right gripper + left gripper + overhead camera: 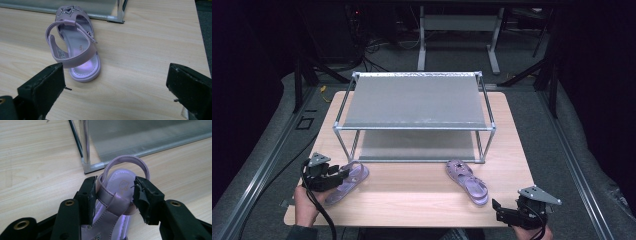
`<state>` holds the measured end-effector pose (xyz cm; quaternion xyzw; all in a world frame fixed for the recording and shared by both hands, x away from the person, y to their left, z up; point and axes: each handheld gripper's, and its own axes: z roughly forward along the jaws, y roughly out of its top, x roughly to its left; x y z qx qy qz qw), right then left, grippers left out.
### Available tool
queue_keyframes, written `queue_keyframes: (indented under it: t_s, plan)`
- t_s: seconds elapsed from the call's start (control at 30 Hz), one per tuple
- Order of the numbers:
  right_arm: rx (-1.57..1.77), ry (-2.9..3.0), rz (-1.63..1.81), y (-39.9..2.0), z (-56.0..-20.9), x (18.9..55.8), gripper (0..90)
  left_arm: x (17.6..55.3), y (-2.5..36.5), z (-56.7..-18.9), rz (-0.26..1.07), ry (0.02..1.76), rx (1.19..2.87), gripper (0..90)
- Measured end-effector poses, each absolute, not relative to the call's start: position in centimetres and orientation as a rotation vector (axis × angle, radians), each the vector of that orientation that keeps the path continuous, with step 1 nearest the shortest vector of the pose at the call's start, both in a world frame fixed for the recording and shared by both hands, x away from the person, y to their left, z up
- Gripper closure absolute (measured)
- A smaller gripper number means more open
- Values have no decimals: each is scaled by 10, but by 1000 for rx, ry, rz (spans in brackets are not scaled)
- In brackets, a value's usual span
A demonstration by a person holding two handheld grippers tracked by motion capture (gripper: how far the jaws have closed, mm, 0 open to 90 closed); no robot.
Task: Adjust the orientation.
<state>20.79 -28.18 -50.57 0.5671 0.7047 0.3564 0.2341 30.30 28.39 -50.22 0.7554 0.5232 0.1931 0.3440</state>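
Metal rack (414,102) shelves sit bare; left gripper (115,192) clasps one purple sandal (117,202), right gripper (116,82) gapes unladen.

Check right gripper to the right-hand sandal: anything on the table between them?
Nothing visible. The right gripper stands open, with bare wooden table between its jaws and the right-hand sandal, which lies heel toward it. The shoe rack stands beyond the sandal's toe, not in the path.

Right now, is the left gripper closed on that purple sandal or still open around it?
Closed on it. The left gripper has the left sandal between its jaws, both pads pressing the strap's sides.
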Motion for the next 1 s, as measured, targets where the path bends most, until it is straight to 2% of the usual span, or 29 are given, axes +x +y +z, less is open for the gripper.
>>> queue_keyframes:
  t_s: [0.17, 0.43, 0.7, 0.8, 1.0]
  plan:
    - [1557, 1934, 974, -282, -506, 208, 17, 300, 286, -502, 441, 1314, 1985, 569]
    - [1557, 1938, 961, -282, -508, 209, 20, 291, 285, -498, 431, 1273, 2050, 609]
    - [1557, 1946, 965, -281, -508, 209, 20, 287, 280, -497, 447, 1273, 2074, 604]
    - [1560, 1949, 972, -281, -508, 209, 20, 292, 280, -499, 458, 1310, 2065, 540]
    - [1551, 1943, 987, -280, -507, 209, 21, 299, 277, -503, 432, 1304, 2082, 584]
